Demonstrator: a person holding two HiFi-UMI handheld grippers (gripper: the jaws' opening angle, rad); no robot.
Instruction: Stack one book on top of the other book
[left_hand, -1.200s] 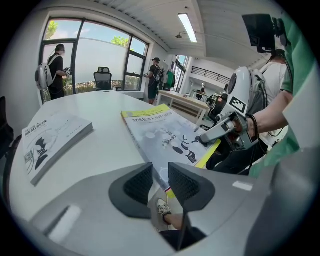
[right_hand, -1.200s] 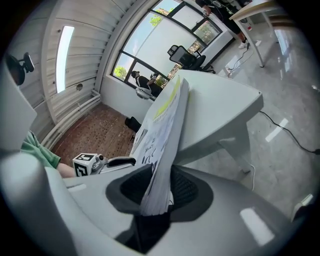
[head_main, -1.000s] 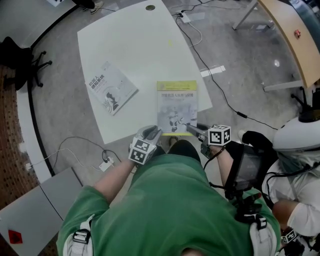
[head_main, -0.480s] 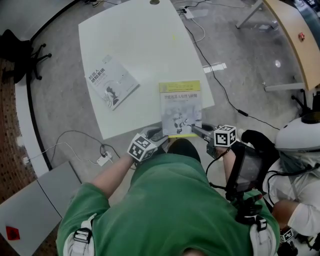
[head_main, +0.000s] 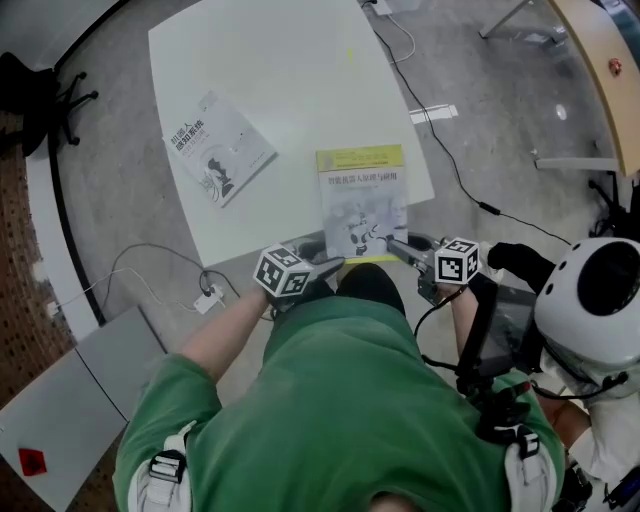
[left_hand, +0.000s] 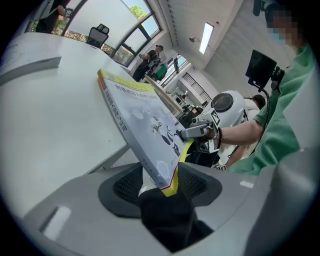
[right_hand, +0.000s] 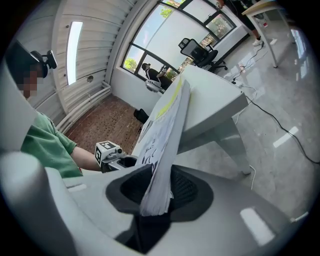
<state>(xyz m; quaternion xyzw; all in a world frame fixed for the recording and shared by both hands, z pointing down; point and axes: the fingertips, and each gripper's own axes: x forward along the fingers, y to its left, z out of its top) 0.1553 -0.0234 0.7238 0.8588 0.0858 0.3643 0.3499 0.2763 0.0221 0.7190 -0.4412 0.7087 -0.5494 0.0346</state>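
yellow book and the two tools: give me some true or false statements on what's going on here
1. The yellow book and the grey book are apart on the table, not stacked. True.
2. The left tool clamps the yellow book. False: its jaws have just been opening and stand wide, the book's corner between them unpressed.
3. The right tool is shut on the yellow book's edge. True.
4. A tool holds the grey book. False: neither touches it.
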